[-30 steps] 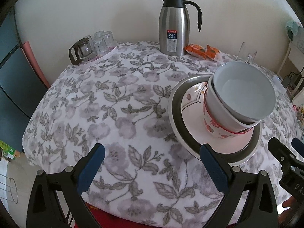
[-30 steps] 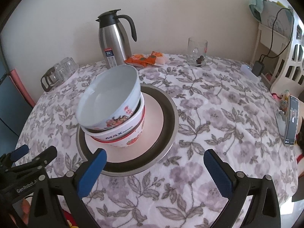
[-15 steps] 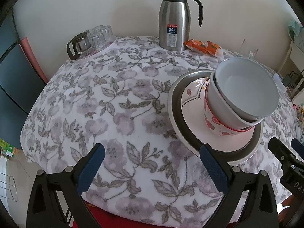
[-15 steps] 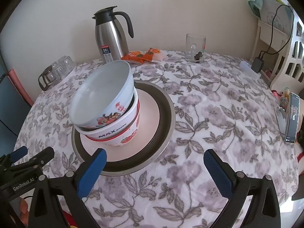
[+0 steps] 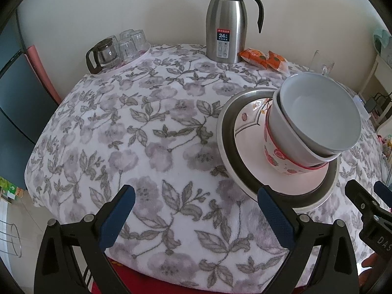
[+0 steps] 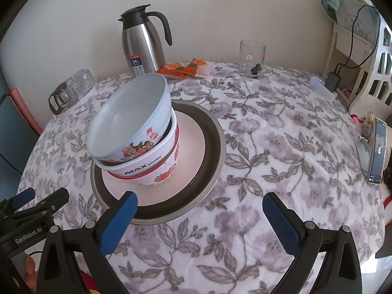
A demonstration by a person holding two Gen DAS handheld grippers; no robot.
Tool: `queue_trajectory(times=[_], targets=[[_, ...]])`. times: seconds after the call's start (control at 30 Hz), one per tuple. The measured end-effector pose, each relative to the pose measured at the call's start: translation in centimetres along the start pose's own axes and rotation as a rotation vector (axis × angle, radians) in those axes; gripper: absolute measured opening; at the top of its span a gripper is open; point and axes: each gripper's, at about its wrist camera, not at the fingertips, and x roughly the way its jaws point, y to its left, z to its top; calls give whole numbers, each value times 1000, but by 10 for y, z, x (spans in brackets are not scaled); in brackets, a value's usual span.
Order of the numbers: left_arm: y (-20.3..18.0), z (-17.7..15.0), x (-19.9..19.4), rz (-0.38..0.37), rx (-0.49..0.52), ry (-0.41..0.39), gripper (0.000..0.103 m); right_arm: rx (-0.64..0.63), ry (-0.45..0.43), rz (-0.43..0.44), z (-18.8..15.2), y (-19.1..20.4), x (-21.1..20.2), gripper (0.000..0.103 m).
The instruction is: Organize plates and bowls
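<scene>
Both views have drawn back slightly over the last second, so the steel flask now sits a little higher in each frame, while the dishes themselves have not shifted. At the right of the left wrist view the white ceramic bowl with red fruit print (image 5: 318, 120) leans tilted inside a second white bowl with a red rim and strawberry pattern (image 5: 279, 156); both rest on a pale pink plate (image 5: 250, 137), which lies in a wide grey metal dish (image 5: 225, 132). That stack stands on the round table's grey floral cloth (image 5: 137, 132).

The left gripper (image 5: 196, 218) is spread wide, holding nothing. The right gripper (image 6: 199, 220) is equally wide and empty.

Farther back stand the stainless steel thermos jug (image 6: 143, 46), orange snack packets (image 6: 183, 68), a clear glass mug (image 6: 252, 58) and upturned glasses on a tray (image 5: 122, 49).
</scene>
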Motion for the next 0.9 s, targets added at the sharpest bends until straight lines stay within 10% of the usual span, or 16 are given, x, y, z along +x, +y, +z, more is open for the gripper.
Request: queue_trajectory(times=[0.9], targets=[[-1, -1, 1, -5, -3, 9, 100, -3, 14, -2, -2, 0, 3, 103]])
